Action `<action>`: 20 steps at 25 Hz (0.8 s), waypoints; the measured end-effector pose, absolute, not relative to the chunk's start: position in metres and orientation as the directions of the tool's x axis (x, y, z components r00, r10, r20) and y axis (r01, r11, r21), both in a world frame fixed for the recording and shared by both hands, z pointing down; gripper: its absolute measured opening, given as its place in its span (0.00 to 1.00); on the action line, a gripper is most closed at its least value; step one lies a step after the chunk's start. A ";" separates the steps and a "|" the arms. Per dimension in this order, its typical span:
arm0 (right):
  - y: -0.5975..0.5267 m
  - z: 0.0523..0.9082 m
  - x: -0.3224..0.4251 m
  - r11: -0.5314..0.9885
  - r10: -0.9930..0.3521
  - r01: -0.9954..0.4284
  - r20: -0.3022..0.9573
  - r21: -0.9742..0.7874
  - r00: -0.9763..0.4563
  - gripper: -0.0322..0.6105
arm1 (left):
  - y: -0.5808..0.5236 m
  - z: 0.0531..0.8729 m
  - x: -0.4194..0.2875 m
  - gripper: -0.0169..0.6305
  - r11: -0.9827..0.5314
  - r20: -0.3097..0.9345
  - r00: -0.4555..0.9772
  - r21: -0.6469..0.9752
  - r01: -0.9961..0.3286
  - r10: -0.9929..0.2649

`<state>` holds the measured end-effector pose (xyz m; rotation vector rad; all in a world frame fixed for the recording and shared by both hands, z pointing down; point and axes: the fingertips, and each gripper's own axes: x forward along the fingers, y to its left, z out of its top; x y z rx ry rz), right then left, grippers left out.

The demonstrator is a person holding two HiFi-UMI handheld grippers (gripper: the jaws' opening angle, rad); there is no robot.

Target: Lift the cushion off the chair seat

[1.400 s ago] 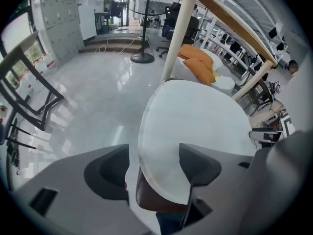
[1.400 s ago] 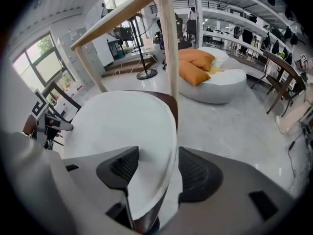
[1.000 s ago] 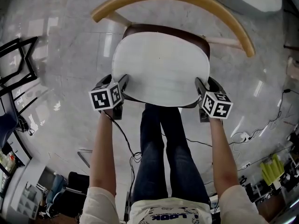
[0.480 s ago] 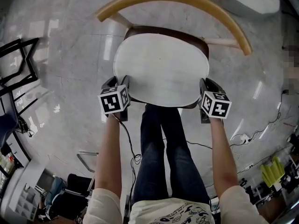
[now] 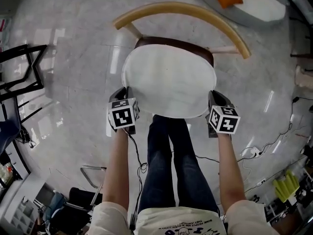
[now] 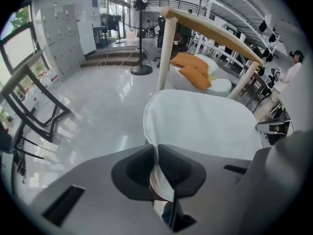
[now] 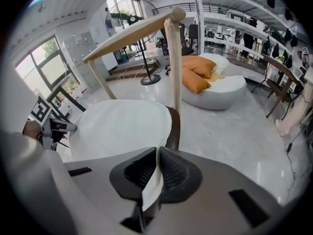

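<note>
Grips the white cushion [image 5: 168, 80] by both near edges. Pinches the left edge in the left hand-held gripper [image 6: 156, 153], just squeezed almost shut on the thin fabric rim. Clamps the right edge the same way in the right hand-held gripper [image 7: 157, 153], likewise just closed, with fabric pressed between the pads. Holds the cushion over the dark seat [image 5: 176, 42] of the wooden chair [image 5: 181, 8], leaving only the seat's back rim uncovered. Cannot tell whether the cushion hangs fully clear of the seat.

Orange pillows [image 7: 199, 65] on white pouf [image 7: 222, 96], standing fan [image 6: 142, 4] nr steps [image 6: 113, 58], glossy grey floor [image 5: 73, 62].
</note>
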<state>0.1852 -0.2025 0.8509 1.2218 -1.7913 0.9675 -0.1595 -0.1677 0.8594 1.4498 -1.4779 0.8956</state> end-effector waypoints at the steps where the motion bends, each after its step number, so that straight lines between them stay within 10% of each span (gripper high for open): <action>1: -0.201 0.843 0.185 0.255 -0.395 -0.952 0.880 -0.172 -0.265 0.11 | -0.166 0.850 -0.160 0.09 0.068 0.919 0.040 0.073 -0.995 -0.392; 20: -0.209 0.577 0.150 0.331 -0.631 -0.933 0.703 -0.139 -0.328 0.11 | -0.130 0.602 -0.190 0.09 0.197 0.778 -0.029 0.122 -0.973 -0.627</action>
